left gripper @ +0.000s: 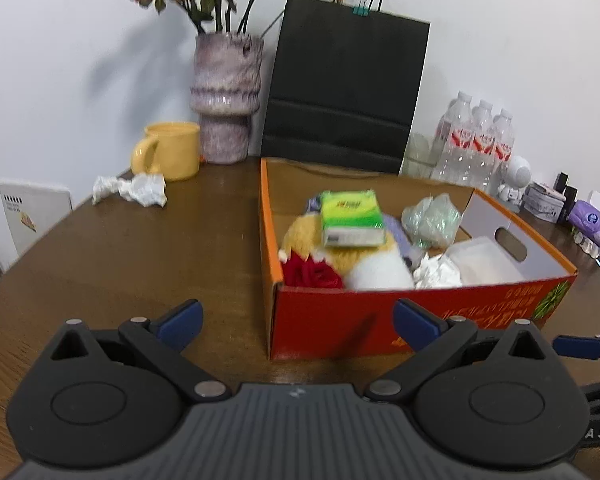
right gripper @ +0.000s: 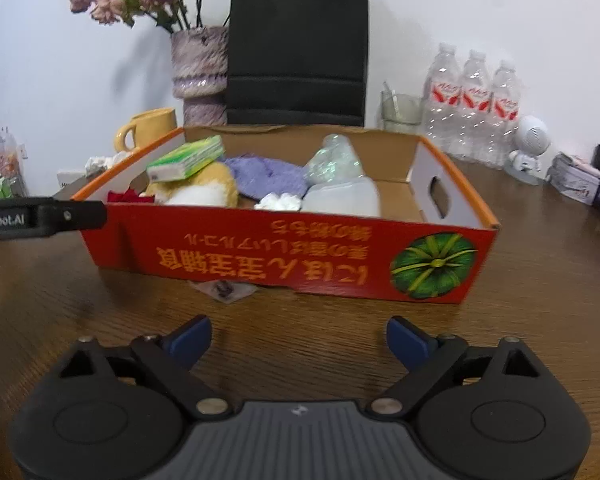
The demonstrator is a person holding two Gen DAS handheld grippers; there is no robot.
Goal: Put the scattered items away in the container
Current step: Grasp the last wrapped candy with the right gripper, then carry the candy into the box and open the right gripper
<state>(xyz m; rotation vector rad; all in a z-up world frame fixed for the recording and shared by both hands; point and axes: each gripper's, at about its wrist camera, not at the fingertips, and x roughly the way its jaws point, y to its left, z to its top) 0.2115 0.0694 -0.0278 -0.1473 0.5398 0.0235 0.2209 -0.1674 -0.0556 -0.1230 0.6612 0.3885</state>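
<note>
An orange-red cardboard box (left gripper: 340, 320) stands on the brown table. It holds a green tissue pack (left gripper: 352, 218), a yellow and white plush toy (left gripper: 364, 268), a crumpled paper ball (left gripper: 436, 272), a clear plastic bag (left gripper: 432, 220) and a white tub (left gripper: 484, 260). Crumpled white paper (left gripper: 132, 189) lies loose on the table by the mug. A small wrapper (right gripper: 224, 290) lies against the box's front wall (right gripper: 300, 256). My left gripper (left gripper: 298, 320) is open and empty before the box's left front corner. My right gripper (right gripper: 299, 338) is open and empty in front of the box.
A yellow mug (left gripper: 172, 150), a vase of dried flowers (left gripper: 226, 96) and a black paper bag (left gripper: 344, 88) stand behind the box. Water bottles (right gripper: 476, 104), a glass (right gripper: 400, 112), a white figurine (right gripper: 530, 144) and small boxes (right gripper: 576, 178) line the right back.
</note>
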